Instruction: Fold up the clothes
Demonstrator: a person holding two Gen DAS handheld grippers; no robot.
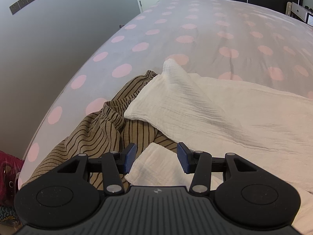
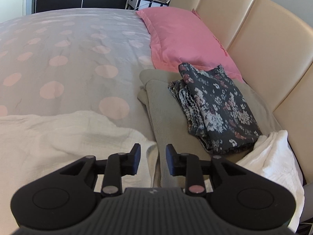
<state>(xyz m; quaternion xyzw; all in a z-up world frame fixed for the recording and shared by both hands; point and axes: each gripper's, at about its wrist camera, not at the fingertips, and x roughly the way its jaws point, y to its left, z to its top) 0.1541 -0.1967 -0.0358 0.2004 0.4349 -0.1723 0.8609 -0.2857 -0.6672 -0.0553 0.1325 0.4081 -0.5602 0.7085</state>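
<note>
Though rumpled, white cloth point(image 1: 225, 113) mid-bed point(image 1: 195, 25).

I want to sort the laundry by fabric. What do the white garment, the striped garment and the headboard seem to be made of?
White garment: likely crinkled cotton gauze; matte, with fine wavy ridges.
Striped garment: thin woven cloth, perhaps cotton or linen; tan with dark stripes, gathered elastic waistband.
Headboard: padded cream leather or imitation; smooth panels with a soft sheen. Which of the two cannot be told.
</note>
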